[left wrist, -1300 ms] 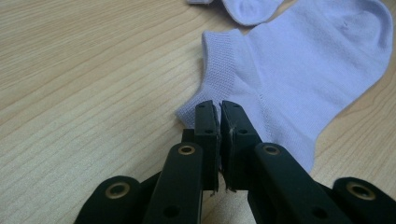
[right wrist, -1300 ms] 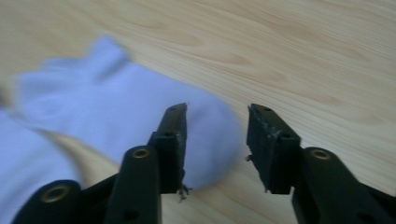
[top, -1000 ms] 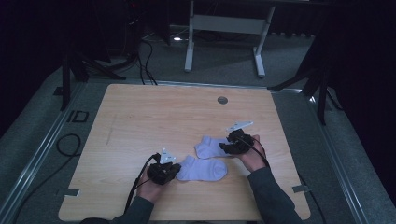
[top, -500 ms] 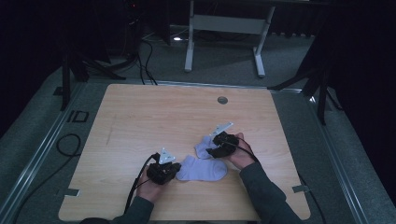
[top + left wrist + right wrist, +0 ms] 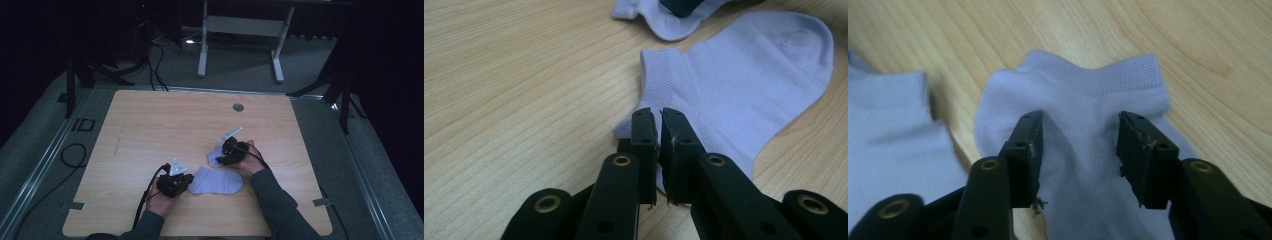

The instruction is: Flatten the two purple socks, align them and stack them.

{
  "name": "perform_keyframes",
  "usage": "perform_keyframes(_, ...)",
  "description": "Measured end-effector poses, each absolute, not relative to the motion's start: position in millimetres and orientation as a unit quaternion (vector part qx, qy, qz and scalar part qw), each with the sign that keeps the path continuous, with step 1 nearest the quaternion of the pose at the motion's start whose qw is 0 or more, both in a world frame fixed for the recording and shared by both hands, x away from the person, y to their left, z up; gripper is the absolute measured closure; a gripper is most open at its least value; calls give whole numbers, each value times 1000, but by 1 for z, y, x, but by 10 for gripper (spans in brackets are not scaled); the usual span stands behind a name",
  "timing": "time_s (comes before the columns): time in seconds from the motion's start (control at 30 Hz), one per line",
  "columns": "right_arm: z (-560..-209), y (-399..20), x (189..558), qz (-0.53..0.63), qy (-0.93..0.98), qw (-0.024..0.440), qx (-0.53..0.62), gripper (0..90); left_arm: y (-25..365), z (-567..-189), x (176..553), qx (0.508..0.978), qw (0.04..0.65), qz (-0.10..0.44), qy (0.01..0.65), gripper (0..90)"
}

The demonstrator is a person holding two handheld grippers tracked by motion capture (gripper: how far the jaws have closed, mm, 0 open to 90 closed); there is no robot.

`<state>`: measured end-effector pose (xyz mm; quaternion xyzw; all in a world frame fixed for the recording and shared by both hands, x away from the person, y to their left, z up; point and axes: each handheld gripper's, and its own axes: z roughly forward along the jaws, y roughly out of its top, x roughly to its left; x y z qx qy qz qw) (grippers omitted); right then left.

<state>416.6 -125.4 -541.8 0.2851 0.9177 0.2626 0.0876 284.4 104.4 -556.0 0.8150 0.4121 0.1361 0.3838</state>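
Note:
Two pale lilac ankle socks lie on the wooden table (image 5: pixel 165 125). The near sock (image 5: pixel 220 181) (image 5: pixel 744 75) lies flat, and my left gripper (image 5: pixel 187 181) (image 5: pixel 655 114) is shut on its left edge by the cuff. The far sock (image 5: pixel 214 160) (image 5: pixel 1088 80) lies just behind it, and its cuff edge (image 5: pixel 659 17) also appears in the left gripper view. My right gripper (image 5: pixel 223 157) (image 5: pixel 1080 125) points down onto the far sock. Its jaws stand apart and have just been closing, with a raised fold of the fabric between them. The near sock (image 5: pixel 888 130) lies to the left in the right gripper view.
A round hole (image 5: pixel 238 107) sits near the table's far edge. A metal stand (image 5: pixel 240 25) is on the floor beyond the table, and cables (image 5: pixel 70 155) run along its left side. The left gripper's cable (image 5: pixel 145 200) trails toward the near edge.
My right gripper has moved left and a little nearer, from the far sock's right end onto its cuff end. The left gripper and the near sock have stayed put.

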Motion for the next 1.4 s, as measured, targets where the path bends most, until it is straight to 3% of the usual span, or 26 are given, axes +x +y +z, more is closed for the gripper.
perform_keyframes(0.3,-541,-123,421,259,898,109,340,843,104,-557,285,816,384,136,410,844)
perform_keyframes(0.5,-539,-131,422,277,885,102,360,862,105,-556,285,814,385,136,413,844)
perform_keyframes(0.73,-510,-152,411,340,860,94,369,863,108,-554,285,810,388,140,417,838)
perform_keyframes(1.0,-473,-173,389,393,838,110,361,863,110,-553,285,807,389,142,420,835)
perform_keyframes(1.4,-453,-186,348,435,828,109,337,861,111,-553,285,805,390,146,422,830)
